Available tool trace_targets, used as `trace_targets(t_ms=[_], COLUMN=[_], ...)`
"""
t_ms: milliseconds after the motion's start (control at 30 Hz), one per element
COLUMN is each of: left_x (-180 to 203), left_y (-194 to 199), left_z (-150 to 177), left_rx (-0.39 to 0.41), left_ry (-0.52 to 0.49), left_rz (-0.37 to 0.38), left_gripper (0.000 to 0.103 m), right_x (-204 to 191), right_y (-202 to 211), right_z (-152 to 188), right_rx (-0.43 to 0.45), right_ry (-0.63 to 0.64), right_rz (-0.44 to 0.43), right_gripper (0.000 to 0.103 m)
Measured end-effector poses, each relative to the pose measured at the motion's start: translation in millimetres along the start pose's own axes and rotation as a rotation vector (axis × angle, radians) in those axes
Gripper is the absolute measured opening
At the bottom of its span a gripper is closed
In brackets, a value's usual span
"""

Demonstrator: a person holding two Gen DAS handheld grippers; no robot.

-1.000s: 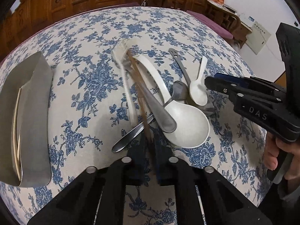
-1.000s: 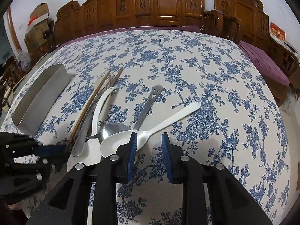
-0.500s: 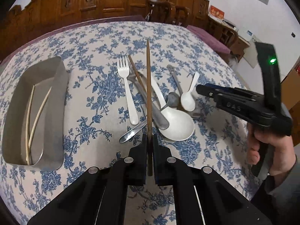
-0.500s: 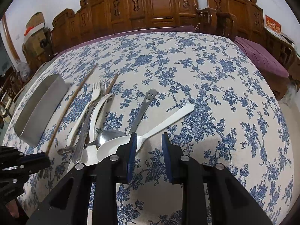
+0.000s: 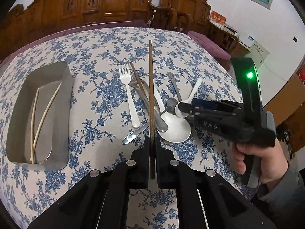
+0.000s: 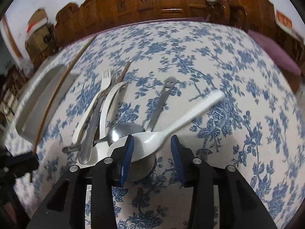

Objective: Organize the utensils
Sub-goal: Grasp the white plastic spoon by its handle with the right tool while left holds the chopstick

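Between the left gripper's [image 5: 152, 148] fingers, a brown chopstick [image 5: 150, 87] is pinched.

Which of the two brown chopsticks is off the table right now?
The longer-looking brown chopstick, pinched in the left claw and pointing forward; the other brown chopstick lies in the utensil pile.

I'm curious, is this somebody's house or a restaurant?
Probably a home dining room: carved wooden chairs ring a table with a blue-flowered tablecloth, and cardboard boxes sit in the corner.
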State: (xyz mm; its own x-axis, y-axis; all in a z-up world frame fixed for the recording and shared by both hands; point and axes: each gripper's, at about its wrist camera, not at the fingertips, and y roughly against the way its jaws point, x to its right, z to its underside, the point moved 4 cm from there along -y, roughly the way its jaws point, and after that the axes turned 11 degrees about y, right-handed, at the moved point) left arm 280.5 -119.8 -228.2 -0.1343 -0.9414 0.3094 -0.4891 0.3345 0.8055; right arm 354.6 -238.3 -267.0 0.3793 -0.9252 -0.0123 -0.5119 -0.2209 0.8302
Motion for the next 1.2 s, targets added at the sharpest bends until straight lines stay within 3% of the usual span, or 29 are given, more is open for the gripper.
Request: trace_targets(t_ms=[167,300,433,1000,1200], left_x=[-3,-5,-6,-28,-44], left_y=[4,10,19,56,64], left_z=[2,4,4,-3,-7], left_rx=[0.004,0.008,0.017,0.078,0.093], left_ry=[0.005,0.006,0.004,0.020,0.034], left_rz=[-0.010,-0.017,-0.024,-0.063,-0.081], left_gripper=[0.004,0.004,0.005,0.004,0.005], right_x=[0,6,11,26,14], right_y=[0,2,5,36,48], right_z=[1,3,4,9,6], right_rx=[-0.001,-0.004,0.006,0.078,0.099], right_ry=[-0.006,-0.037,-0.057,-0.115,-0.076], right_rz=[-0.001,0.002,0.000,0.004,-0.003], right_gripper=[0.035,0.010,0.004,0.002,0.002])
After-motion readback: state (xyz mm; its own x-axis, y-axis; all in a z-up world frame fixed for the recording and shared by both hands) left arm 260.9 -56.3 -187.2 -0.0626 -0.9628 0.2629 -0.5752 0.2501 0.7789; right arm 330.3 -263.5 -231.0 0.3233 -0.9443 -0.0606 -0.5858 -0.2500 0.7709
